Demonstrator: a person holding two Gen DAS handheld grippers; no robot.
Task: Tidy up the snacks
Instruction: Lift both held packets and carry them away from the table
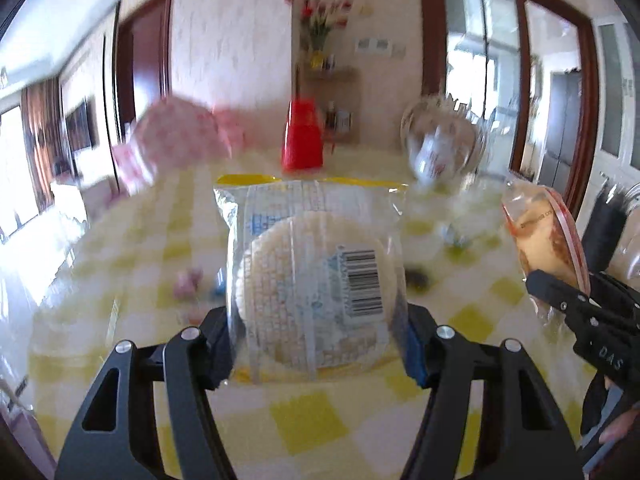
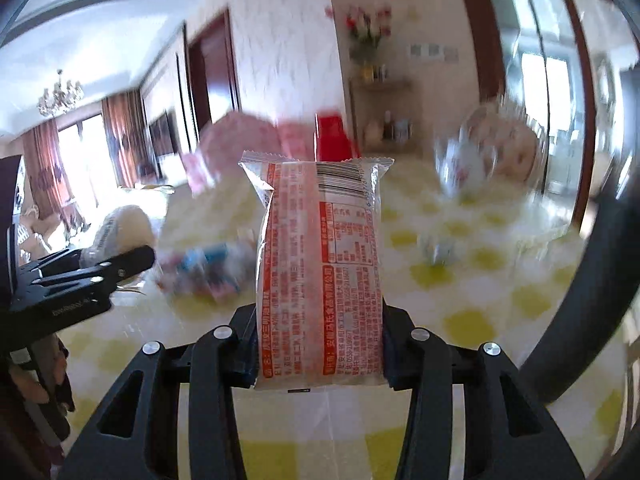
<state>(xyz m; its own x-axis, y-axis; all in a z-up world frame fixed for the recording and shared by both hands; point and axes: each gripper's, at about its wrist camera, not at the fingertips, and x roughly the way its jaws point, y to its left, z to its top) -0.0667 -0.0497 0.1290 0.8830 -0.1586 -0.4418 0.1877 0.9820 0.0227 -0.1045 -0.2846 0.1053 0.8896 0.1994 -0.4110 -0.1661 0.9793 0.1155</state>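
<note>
Two packets are clenched above the yellow-checked counter [image 1: 304, 420]: a clear round rice-cracker packet [image 1: 316, 280] in the left tongs [image 1: 320, 352], an orange-printed oblong wafer packet [image 2: 320, 276], long axis pointing away, in the right tongs [image 2: 320, 352].

Left gripper [image 1: 316, 354], at lower centre of its frame, is clamping both fingers on a rice cracker packet [image 1: 316, 276]. Right gripper [image 2: 318, 354], likewise at lower centre, is pinching a red-printed snack packet [image 2: 320, 272] that is standing upright between its fingers.
</note>
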